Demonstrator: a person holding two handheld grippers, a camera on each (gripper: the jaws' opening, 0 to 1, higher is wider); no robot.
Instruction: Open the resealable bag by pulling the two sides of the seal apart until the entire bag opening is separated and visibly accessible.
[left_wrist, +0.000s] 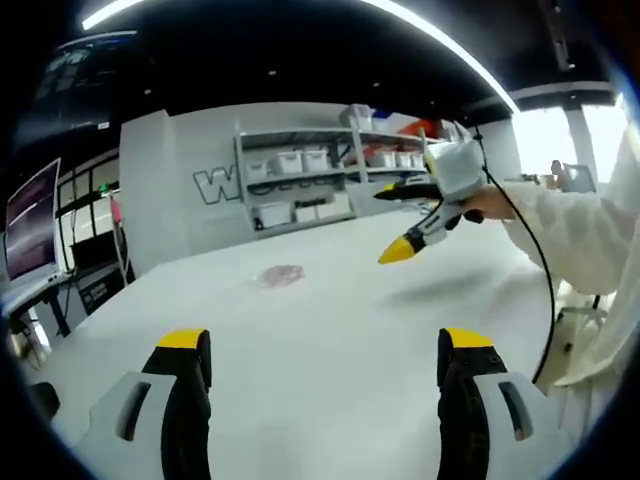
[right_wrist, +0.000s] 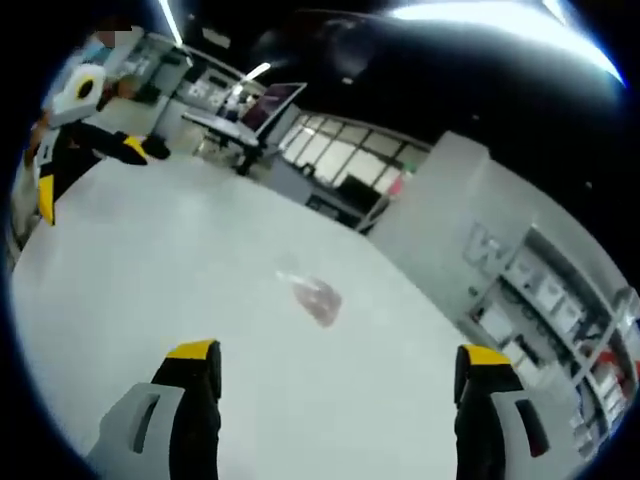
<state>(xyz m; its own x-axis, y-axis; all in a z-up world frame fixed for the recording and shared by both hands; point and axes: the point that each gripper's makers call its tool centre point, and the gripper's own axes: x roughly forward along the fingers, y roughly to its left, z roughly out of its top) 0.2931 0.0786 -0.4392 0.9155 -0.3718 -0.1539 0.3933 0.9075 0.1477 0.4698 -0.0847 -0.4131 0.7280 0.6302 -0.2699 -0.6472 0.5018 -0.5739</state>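
1. In the left gripper view, the left gripper is held above a white table, its two black, yellow-tipped jaws spread wide apart with nothing between them.
2. The resealable bag, a small clear pouch with pinkish contents, is seen lying flat on the table well ahead of the left jaws, slightly toward the left-hand jaw; it is touched by neither gripper.
3. The right gripper is seen entering from the right of the same view, raised above the table and held in a hand at the end of a white sleeve. Its yellow-tipped jaws are parted, and a black cable is seen trailing from it.
4. Shelving stocked with white boxes is shown beyond the far edge of the table, against a pale wall bearing large lettering.
5. In the right gripper view, the right gripper's own jaws are likewise held wide open and empty over the table.
6. The resealable bag is shown ahead of the right jaws, roughly between their lines and well apart from both tips, flat on the table. Whether its seal is parted cannot be told.
7. The left gripper is caught at the far left of this view, its jaws open above the table's edge.
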